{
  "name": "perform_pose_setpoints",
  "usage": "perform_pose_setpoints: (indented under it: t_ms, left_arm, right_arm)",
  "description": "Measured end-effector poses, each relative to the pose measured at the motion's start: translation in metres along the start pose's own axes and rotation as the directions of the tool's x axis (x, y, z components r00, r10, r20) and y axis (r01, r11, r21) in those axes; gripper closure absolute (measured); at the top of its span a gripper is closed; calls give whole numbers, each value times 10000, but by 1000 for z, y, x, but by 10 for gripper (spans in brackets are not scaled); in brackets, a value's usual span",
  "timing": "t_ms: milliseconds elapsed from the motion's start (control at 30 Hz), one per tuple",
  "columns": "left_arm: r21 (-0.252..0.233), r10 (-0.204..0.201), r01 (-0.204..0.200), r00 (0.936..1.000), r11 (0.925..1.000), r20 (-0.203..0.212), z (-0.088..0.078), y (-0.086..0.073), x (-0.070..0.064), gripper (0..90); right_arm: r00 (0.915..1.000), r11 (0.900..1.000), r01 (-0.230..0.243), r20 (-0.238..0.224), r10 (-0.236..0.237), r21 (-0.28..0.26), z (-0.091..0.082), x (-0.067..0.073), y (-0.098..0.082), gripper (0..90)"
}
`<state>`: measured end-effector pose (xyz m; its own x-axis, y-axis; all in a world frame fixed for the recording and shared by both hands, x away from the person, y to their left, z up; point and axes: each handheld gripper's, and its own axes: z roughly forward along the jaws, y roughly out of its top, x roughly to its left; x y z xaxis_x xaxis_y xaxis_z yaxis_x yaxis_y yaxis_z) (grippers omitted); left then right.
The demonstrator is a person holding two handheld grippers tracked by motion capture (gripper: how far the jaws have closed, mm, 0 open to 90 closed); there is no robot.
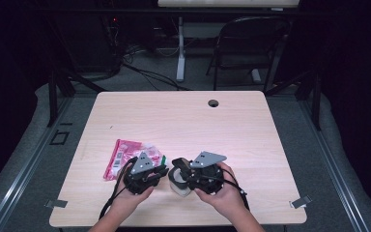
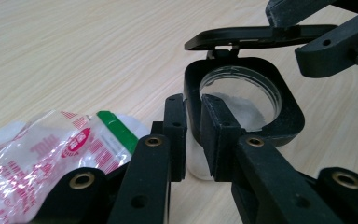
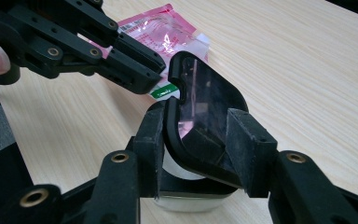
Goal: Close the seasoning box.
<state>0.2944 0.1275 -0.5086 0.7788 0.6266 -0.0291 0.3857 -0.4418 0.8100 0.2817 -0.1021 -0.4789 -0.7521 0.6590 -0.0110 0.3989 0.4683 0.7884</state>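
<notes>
Left gripper (image 2: 193,135): its jaws pinched the black rim of the jar (image 2: 242,112), one jaw outside the wall, the other inside the mouth.
Right gripper (image 3: 200,154): its jaws stood spread around the hinged lid (image 3: 205,116), which was swung up and open; I could not tell whether the pads pressed on it.
Jar: sat on the bench (image 1: 183,116) near the front edge, between the two hands, a clear body with white contents inside.
Packet (image 1: 125,154): a red-and-clear sachet lay just left of the jar, partly under the left gripper.
Risk: the lid, loosely bracketed, could have dropped shut.
Risk: the grip on only the rim could have tipped the jar and spilled its contents.
</notes>
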Motion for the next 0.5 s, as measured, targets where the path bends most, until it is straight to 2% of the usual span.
perform_pose_setpoints:
  t_ms: [267,500]
  left_arm:
    - [36,157,-158,9997,9999,203,3,3,-3,848]
    - [113,217,-220,9994,9997,264,7,2,-3,848]
  right_arm:
    - [9999,10000,64,-103,-63,70,1,3,-2,570]
    - [9996,9998,76,-257,-71,206,3,6,-3,557]
